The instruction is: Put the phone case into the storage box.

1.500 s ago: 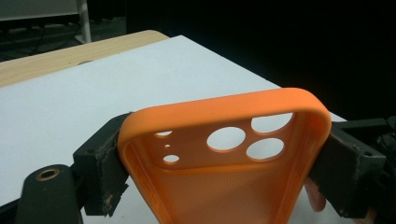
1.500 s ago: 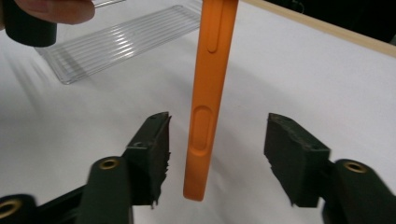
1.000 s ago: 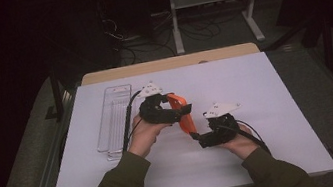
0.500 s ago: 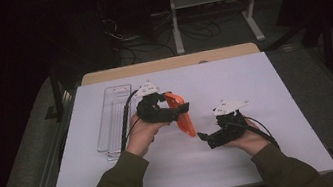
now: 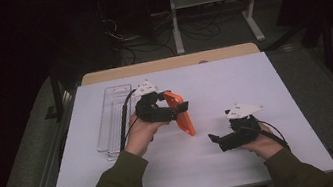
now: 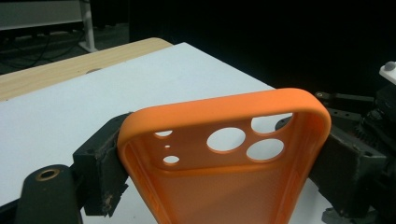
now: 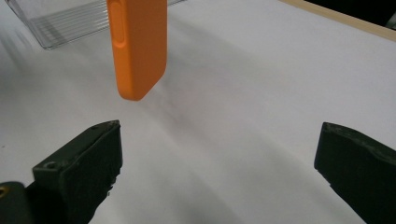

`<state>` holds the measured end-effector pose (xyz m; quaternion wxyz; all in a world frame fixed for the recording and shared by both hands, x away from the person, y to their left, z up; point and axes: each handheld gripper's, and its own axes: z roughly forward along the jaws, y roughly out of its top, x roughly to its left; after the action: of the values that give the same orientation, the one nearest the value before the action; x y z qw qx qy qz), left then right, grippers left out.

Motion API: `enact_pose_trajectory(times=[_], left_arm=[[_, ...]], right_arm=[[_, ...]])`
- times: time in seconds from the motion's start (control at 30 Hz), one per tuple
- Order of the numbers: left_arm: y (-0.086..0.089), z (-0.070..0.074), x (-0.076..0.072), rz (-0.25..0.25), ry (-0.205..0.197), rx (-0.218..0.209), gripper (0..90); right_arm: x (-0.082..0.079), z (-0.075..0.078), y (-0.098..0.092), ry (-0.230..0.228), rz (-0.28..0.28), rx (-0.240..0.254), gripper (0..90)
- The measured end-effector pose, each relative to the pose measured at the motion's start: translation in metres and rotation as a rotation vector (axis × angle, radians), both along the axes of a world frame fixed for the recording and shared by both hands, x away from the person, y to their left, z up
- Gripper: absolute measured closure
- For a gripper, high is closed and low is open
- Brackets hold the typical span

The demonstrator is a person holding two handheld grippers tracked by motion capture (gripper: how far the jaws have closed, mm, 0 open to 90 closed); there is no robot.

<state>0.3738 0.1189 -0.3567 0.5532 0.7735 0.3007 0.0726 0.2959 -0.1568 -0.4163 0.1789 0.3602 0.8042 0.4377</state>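
Note:
An orange phone case (image 5: 181, 114) hangs above the white table sheet (image 5: 253, 79), camera holes uppermost in the left gripper view. My left gripper (image 5: 177, 108) is shut on its upper end, and its pads (image 6: 100, 175) press on both side rims of the case (image 6: 224, 186). My right gripper (image 5: 216, 141) sits lower right of the case, apart from it. Its jaws have just been opening and stand wide with nothing between them. In the right gripper view the case (image 7: 137, 46) hangs ahead of the right gripper (image 7: 217, 158), its lower end off the sheet.
A clear plastic tray (image 5: 112, 117) lies at the sheet's left, beside the left hand, and its corner (image 7: 60, 21) lies beyond the case. A wooden table edge (image 5: 170, 63) runs along the back. Metal shelf legs (image 5: 254, 19) and cables stand on the dark floor beyond.
My right gripper has drawn away to the right from the case's lower end, and its jaws stand wider. The left gripper and the case have kept their place.

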Motion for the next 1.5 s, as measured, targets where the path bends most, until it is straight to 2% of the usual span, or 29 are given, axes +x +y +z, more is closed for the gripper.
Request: enact_pose_trajectory(times=[0.23, 0.43, 0.53, 0.63, 0.67, 0.73, 0.77, 0.9, 0.93, 1.07, 1.1, 1.23, 1.27, 1.33, 1.4, 1.5], left_arm=[[0.0, 0.0, 0.0, -0.005, -0.001, -0.001, 15.7], [0.001, 0.0, 0.0, -0.005, -0.004, -0.006, 15.7], [0.002, 0.001, 0.0, -0.006, -0.005, -0.008, 15.7], [0.003, 0.001, 0.0, -0.007, -0.01, -0.004, 15.7], [0.003, 0.002, 0.0, -0.007, -0.01, -0.007, 15.7], [0.004, 0.002, 0.0, -0.008, -0.009, -0.005, 15.7], [0.004, 0.002, 0.0, -0.007, -0.01, -0.004, 15.7], [0.005, 0.003, -0.001, -0.009, -0.012, -0.003, 15.7], [0.005, 0.004, -0.001, -0.011, -0.012, -0.004, 15.7], [0.007, 0.006, -0.002, -0.011, -0.019, -0.005, 15.7], [0.007, 0.006, -0.001, -0.01, -0.018, -0.006, 15.7], [0.009, 0.008, 0.001, -0.005, -0.019, 0.01, 15.7], [0.009, 0.009, 0.002, -0.003, -0.022, 0.008, 15.7], [0.011, 0.011, 0.004, 0.002, -0.023, 0.013, 15.7], [0.013, 0.014, 0.006, 0.004, -0.023, 0.033, 15.6], [0.017, 0.017, 0.008, 0.02, -0.019, 0.029, 15.5]], right_arm=[[-0.007, -0.006, -0.012, -0.001, -0.001, -0.01, 0.2], [-0.013, -0.012, -0.02, 0.016, -0.008, -0.019, 0.2], [-0.015, -0.015, -0.028, 0.02, -0.017, -0.009, 0.2], [-0.017, -0.019, -0.034, 0.002, -0.021, 0.002, 0.2], [-0.019, -0.02, -0.036, 0.011, -0.026, 0.016, 0.2], [-0.02, -0.022, -0.039, -0.011, -0.034, 0.021, 0.2], [-0.02, -0.022, -0.039, 0.002, -0.038, 0.028, 0.2], [-0.019, -0.022, -0.038, -0.006, -0.03, 0.018, 0.2], [-0.019, -0.022, -0.038, 0.005, -0.031, 0.022, 0.2], [-0.019, -0.02, -0.038, 0.001, -0.029, 0.028, 0.2], [-0.017, -0.019, -0.039, -0.015, -0.025, 0.02, 0.2], [-0.016, -0.017, -0.036, -0.004, -0.03, 0.035, 0.2], [-0.015, -0.017, -0.037, -0.015, -0.027, 0.032, 0.2], [-0.015, -0.018, -0.037, -0.002, -0.022, 0.027, 0.2], [-0.016, -0.018, -0.037, 0.002, -0.018, 0.027, 0.2], [-0.016, -0.018, -0.036, -0.007, -0.009, 0.021, 0.2]])
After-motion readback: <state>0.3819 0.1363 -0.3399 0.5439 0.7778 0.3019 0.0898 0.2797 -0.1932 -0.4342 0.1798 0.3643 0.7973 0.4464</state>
